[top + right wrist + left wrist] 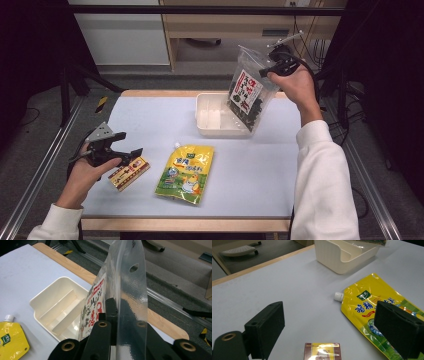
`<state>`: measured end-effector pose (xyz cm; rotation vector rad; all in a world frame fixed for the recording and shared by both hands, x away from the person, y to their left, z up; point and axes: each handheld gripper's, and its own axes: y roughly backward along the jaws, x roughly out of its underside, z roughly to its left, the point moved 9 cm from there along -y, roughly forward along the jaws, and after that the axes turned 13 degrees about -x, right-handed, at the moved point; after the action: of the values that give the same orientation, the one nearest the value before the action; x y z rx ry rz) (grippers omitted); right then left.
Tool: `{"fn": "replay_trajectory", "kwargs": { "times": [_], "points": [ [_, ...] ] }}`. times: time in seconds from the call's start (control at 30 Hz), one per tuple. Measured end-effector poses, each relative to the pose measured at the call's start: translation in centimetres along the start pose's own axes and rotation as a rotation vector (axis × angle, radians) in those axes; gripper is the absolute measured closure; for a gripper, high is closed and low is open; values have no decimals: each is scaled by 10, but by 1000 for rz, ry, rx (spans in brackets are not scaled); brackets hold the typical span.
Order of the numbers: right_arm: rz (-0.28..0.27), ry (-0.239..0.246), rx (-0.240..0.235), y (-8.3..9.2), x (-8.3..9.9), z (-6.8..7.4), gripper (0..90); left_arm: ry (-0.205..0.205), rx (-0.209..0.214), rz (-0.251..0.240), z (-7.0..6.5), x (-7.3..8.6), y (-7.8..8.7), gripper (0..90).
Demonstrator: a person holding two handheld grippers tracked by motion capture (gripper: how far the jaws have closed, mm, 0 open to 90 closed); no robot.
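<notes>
Lab setup: metal frame rails [45, 165], cables [305, 30], test table [150, 107].

Clear bag [248, 90] with red-and-white label; yellow-green pouch [186, 173]; cream tray [210, 127]

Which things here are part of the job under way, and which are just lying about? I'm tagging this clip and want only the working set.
In the job:
- clear bag of dark contents, pinched by the right gripper
- cream tray below it

Lying about, by the look of it:
- yellow spout pouch
- small brown packet under the open left gripper, not gripped
</notes>
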<state>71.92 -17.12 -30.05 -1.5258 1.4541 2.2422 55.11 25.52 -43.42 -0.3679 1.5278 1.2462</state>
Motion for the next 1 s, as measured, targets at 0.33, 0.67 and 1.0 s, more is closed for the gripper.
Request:
{"fn": "replay_trajectory", "kwargs": {
  "times": [0.33,0.67,1.0],
  "points": [
    [-36,50,9,-1,-10,-5,889,-3,4,4,-1,2,-2,93],
    [-66,109,17,-1,-17,-9,890,-3,2,18,-1,5,-6,93],
    [-90,129,-4,-12,-11,-4,890,-5,9,27,-6,7,-8,93]
  ]
}}
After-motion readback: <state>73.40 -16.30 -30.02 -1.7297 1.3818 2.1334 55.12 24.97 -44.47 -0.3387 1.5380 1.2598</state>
